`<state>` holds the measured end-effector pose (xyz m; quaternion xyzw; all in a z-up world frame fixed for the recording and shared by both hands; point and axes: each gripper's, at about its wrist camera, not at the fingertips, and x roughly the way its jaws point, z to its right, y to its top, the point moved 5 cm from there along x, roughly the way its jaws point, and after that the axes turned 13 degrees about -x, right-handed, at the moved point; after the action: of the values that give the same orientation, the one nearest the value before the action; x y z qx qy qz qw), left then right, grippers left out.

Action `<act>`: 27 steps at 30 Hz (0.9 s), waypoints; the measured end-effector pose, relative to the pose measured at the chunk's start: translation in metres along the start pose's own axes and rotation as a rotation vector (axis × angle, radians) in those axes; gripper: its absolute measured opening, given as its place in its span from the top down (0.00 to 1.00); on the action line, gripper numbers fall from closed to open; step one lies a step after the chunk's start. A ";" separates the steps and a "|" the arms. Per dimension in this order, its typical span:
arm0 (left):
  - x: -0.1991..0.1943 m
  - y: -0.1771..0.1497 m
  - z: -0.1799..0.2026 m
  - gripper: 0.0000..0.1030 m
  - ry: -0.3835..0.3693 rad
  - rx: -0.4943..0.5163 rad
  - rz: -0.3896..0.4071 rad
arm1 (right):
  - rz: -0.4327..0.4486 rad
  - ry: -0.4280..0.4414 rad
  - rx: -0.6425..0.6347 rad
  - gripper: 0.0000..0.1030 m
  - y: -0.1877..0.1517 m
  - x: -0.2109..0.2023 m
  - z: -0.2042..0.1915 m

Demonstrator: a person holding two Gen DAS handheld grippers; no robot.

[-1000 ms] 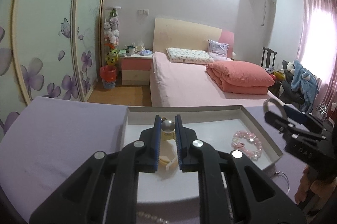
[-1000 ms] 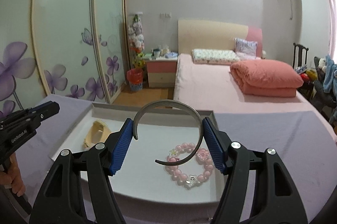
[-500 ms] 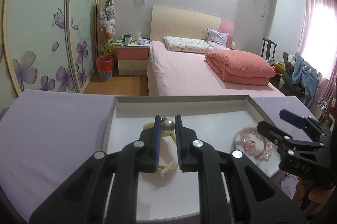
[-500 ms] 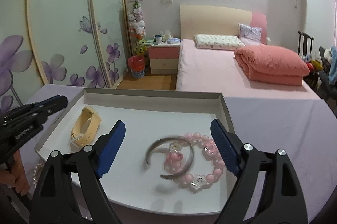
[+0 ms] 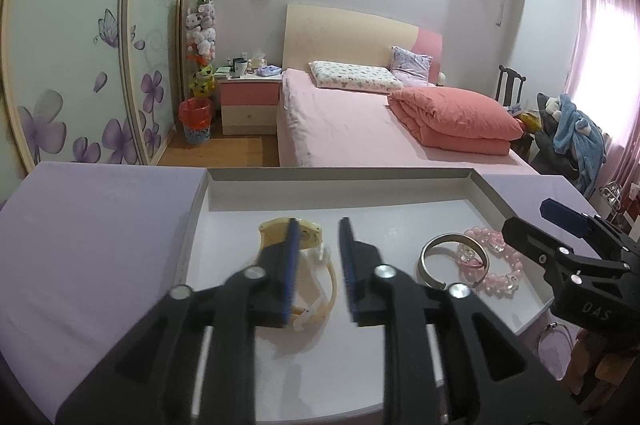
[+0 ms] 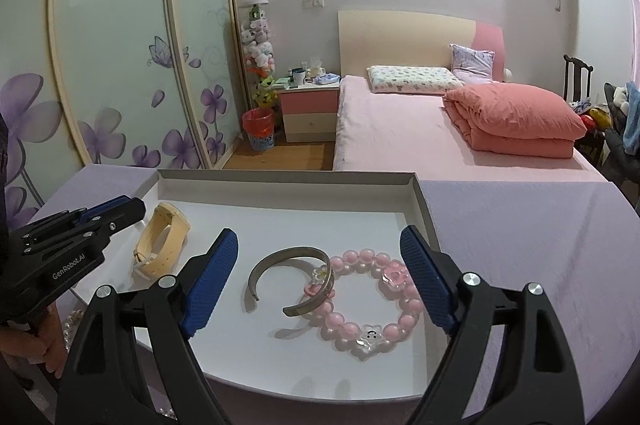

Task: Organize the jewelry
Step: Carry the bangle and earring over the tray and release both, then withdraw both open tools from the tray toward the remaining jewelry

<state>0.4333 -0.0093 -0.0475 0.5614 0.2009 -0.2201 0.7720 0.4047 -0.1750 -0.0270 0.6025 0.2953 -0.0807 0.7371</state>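
A white tray [image 5: 340, 181] sits on the lilac table. In it lies a cream-yellow watch [image 5: 309, 233], low behind my left gripper [image 5: 319, 225]. The left gripper's jaws are opening and no pad touches the watch. A silver open bangle [image 6: 260, 265] rests in the tray, with one end lying over a pink bead bracelet [image 6: 360, 329]. My right gripper [image 6: 318, 237] hovers wide open just in front of the bangle, gripping nothing. In the right wrist view the watch [image 6: 162, 245] lies at the tray's left, beside the left gripper [image 6: 124, 209].
A pearl string [image 6: 74, 321] lies on the table left of the tray, near a hand [image 6: 48, 341]. A thin wire hoop [image 5: 556, 337] lies right of the tray. Beyond the table are a pink bed [image 6: 400, 129] and a wardrobe with sliding doors [image 6: 120, 65].
The left gripper came down into the tray, parted its jaws and let go of the watch. The right gripper opened and dropped the bangle onto the pink bracelet.
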 end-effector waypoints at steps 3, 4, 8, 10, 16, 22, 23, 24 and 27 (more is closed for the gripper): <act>0.003 -0.004 -0.002 0.76 0.000 -0.006 -0.009 | -0.004 -0.001 -0.002 0.19 -0.001 0.002 0.000; 0.004 -0.004 -0.003 0.76 -0.002 -0.010 -0.014 | -0.004 -0.002 -0.001 0.19 -0.001 0.002 0.000; 0.006 -0.006 -0.006 0.76 -0.003 -0.020 -0.018 | -0.006 -0.004 -0.001 0.19 -0.001 0.004 0.000; 0.005 -0.006 -0.007 0.76 -0.002 -0.024 -0.018 | -0.006 -0.004 -0.001 0.19 -0.002 0.004 0.000; 0.002 -0.002 -0.011 0.75 0.001 -0.036 -0.010 | -0.006 -0.005 -0.002 0.19 -0.002 0.004 0.001; -0.016 -0.003 -0.022 0.75 0.009 -0.038 -0.002 | -0.007 -0.019 -0.009 0.19 -0.003 -0.006 0.002; -0.022 -0.004 -0.025 0.74 0.012 -0.036 0.002 | -0.007 -0.020 -0.010 0.19 -0.003 -0.008 0.001; -0.029 -0.006 -0.029 0.73 0.015 -0.038 0.005 | -0.007 -0.021 -0.010 0.19 -0.004 -0.014 0.001; -0.049 -0.012 -0.041 0.71 0.025 -0.045 0.007 | -0.009 -0.024 -0.022 0.19 -0.009 -0.028 -0.002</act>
<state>0.3840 0.0324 -0.0412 0.5474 0.2137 -0.2057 0.7826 0.3766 -0.1824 -0.0198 0.5919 0.2900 -0.0881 0.7468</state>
